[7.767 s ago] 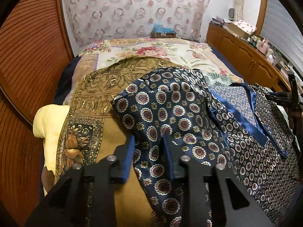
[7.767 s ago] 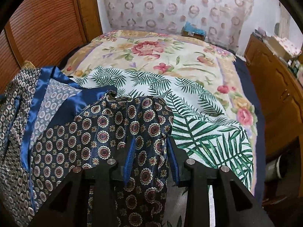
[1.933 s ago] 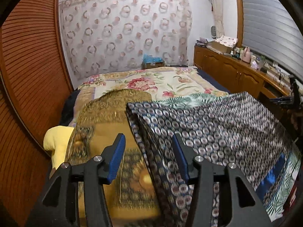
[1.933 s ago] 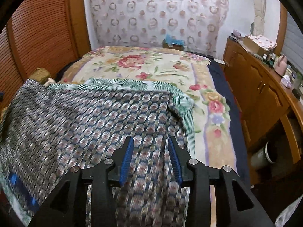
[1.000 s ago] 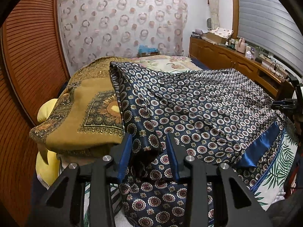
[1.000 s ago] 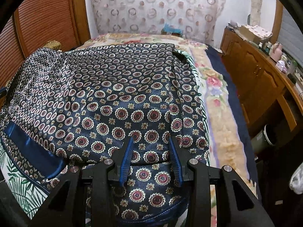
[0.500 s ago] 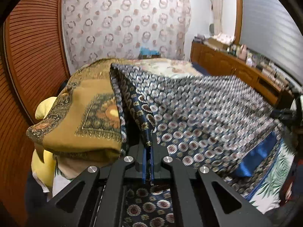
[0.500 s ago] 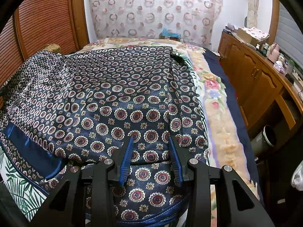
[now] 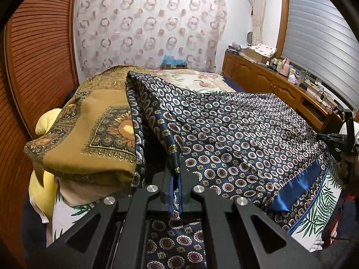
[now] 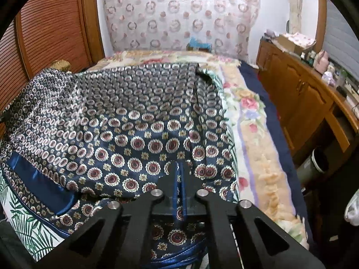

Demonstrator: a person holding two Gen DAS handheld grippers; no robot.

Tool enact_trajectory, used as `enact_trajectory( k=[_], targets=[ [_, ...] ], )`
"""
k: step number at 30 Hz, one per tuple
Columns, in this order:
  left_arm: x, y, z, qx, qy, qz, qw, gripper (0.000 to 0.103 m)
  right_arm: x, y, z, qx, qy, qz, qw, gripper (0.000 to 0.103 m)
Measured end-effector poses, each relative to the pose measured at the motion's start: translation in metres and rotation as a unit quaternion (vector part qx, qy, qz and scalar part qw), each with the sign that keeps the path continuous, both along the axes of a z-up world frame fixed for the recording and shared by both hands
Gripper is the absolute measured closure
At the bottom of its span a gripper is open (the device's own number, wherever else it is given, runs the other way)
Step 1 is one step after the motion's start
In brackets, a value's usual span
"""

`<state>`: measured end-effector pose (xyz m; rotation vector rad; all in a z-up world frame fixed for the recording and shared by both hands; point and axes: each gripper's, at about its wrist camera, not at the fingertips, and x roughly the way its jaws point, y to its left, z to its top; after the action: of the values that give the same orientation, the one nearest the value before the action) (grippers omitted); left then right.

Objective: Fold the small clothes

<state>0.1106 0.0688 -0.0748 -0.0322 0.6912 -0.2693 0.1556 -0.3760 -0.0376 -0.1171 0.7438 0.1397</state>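
A navy satin garment (image 9: pixel 235 130) with a circle print and plain blue bands lies spread across the bed. My left gripper (image 9: pixel 175 174) is shut on a pinched ridge of that cloth near its left edge. In the right wrist view the same navy garment (image 10: pixel 134 121) covers the near half of the bed, and my right gripper (image 10: pixel 179 172) is shut on a fold of it near the right edge. The right gripper shows at the far right of the left wrist view.
A folded gold patterned cloth (image 9: pixel 89 134) rests on a yellow pillow (image 9: pixel 42 188) to the left of the garment. The floral bedspread (image 10: pixel 253 148) runs down the right side. Wooden cabinets (image 10: pixel 309 103) line the right wall, with a louvred wooden door (image 9: pixel 38 56) on the left.
Both grippers have closed on the navy garment: the left a half second ago, the right just now. The cloth is pulled into ridges at each grip.
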Motion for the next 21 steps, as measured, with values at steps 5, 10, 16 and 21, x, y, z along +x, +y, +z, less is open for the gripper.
enact_trajectory(
  k=[5,10,16,21],
  targets=[
    [-0.001,-0.005,0.003,-0.001,-0.004,-0.006,1.0,0.1,-0.006,0.001,0.009,-0.005,-0.016,0.002,1.0,0.103],
    [-0.001,-0.006,0.003,-0.001,-0.004,-0.005,1.0,0.099,0.0,-0.007,0.01,-0.003,-0.012,-0.02,1.0,0.098],
    [0.0,-0.006,-0.004,0.0,0.005,-0.007,1.0,0.099,0.016,-0.01,0.001,-0.003,0.008,-0.021,1.0,0.077],
    [0.002,-0.005,-0.011,-0.001,0.014,-0.009,0.9999,0.099,0.023,-0.008,-0.005,-0.004,0.031,-0.009,0.999,0.073]
  ],
)
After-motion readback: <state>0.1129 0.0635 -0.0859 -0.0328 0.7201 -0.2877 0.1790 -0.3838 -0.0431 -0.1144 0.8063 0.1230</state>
